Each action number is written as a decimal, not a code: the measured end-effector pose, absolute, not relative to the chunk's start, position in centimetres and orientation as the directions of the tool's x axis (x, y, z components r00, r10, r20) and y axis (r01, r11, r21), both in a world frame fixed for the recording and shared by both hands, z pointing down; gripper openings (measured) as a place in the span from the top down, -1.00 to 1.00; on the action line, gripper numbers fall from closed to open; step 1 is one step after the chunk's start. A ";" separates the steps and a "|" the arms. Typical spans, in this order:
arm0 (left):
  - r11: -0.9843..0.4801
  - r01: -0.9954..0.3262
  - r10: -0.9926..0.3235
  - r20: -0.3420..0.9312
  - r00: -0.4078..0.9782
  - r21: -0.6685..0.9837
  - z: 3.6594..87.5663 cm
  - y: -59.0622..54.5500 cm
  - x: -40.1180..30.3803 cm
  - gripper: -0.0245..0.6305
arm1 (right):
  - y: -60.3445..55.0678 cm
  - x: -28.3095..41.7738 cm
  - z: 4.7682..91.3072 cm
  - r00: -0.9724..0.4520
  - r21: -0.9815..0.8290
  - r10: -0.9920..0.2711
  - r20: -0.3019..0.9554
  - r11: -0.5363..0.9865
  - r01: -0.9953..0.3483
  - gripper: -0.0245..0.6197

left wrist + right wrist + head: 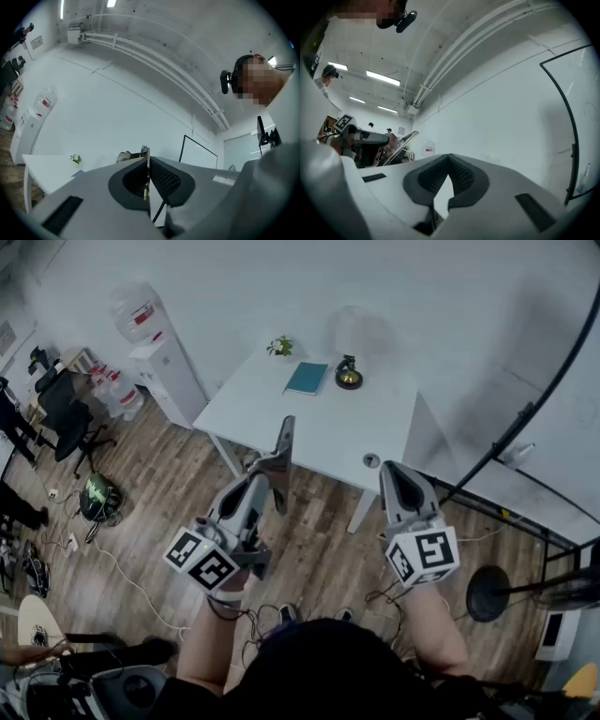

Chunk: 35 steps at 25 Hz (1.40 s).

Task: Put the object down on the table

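- Grey thin plate (284, 451) is hanging in the air above the wooden floor (178, 474). It is not lying on the white table (309, 432). It is standing on its edge, with its long side pointing toward 12 o'clock.
- Left gripper (265, 476) is pinching this plate. In the left gripper view the 2 jaws are pressing on the plate (146, 157) from both sides, and the plate is showing there only as a narrow edge.
- Right gripper (397, 476) is hovering at 3 o'clock of the left one, well apart from it. In the right gripper view its 2 jaws are pressing together at the tips, with nothing between them, and the plate (401, 145) is showing tilted at 9 o'clock.
- The table is standing at 12 o'clock of both grippers.
- On the table, a small green plant (279, 346) is standing at the far 11 o'clock corner. A teal book (307, 378) is lying near it, and a black and gold ornament (349, 374) is standing just beside the book at 3 o'clock.
- A small round thing (371, 461) is lying near the table's 5 o'clock edge.
- A water dispenser (161, 357) is standing at 9 o'clock of the table.
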<state>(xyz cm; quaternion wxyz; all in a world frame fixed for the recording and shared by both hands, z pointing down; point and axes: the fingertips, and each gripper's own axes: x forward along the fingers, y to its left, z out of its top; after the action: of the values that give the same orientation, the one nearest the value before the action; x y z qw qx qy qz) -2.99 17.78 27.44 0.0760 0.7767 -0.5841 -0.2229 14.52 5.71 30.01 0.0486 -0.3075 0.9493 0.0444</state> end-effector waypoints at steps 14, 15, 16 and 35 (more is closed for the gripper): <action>-0.274 -0.874 -0.951 -0.248 0.184 0.402 27.3 17.2 -1.8 0.91 | 4.8 16.3 29.6 -0.820 0.026 -0.560 -0.122 0.824 -0.567 0.91; -0.268 -0.875 -0.953 -0.243 0.180 0.404 27.5 17.2 -1.9 0.91 | 4.6 16.5 29.7 -0.816 0.017 -0.564 -0.122 0.821 -0.570 0.91; -0.261 -0.876 -0.955 -0.238 0.174 0.405 27.7 17.0 -1.8 0.91 | 4.1 16.9 30.0 -0.814 0.010 -0.568 -0.120 0.819 -0.573 0.91; -0.247 -0.856 -0.966 -0.181 0.183 0.453 33.0 5.7 -11.2 0.91 | -7.3 12.0 34.5 -0.761 0.010 -0.648 -0.027 0.762 -0.648 0.91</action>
<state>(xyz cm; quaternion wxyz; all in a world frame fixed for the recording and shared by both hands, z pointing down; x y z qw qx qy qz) -11.20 5.71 33.03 0.1255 0.7587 -0.6006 -0.2188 11.98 -7.34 34.46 0.0109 -0.3452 0.9384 0.0092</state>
